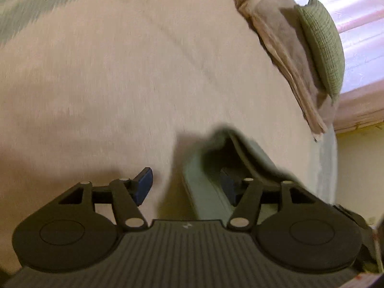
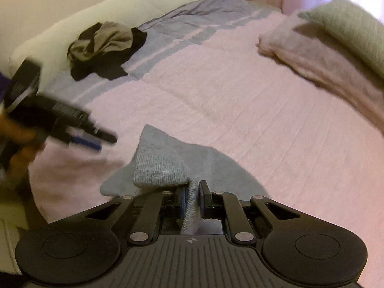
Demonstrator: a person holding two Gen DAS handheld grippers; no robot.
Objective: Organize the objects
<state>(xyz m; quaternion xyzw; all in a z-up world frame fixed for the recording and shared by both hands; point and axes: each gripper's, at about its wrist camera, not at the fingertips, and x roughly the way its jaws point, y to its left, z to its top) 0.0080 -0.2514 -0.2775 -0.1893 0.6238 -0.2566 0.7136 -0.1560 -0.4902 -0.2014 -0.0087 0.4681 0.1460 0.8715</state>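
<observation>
Right wrist view shows my right gripper (image 2: 192,199) pinched onto a thin fold of a grey-blue knitted cloth (image 2: 158,165), perhaps a small towel; the rest of it hangs and drapes forward onto the pink bedspread (image 2: 240,110). My left gripper (image 1: 186,187) has its fingers spread wide and holds nothing, though one blue pad (image 1: 228,187) sits just beside, maybe behind, the same cloth's edge (blur makes it hard to tell whether it touches).

What worries me is the grip itself. I have only a narrow bunched strip between the right fingers, so a quick swing could let the knit slide out and drop in a heap. If I close the left fingers from this position, I judge they may catch one layer rather than a clean corner, and the fold would come out crooked.

Further off, the folded beige cloth (image 2: 312,55) with a green knitted one (image 2: 352,31) on top lies near the bed's edge; a careless drop there could push the stack over. A dark tangle of clothes (image 2: 105,48) waits near the headboard (image 2: 120,7).
</observation>
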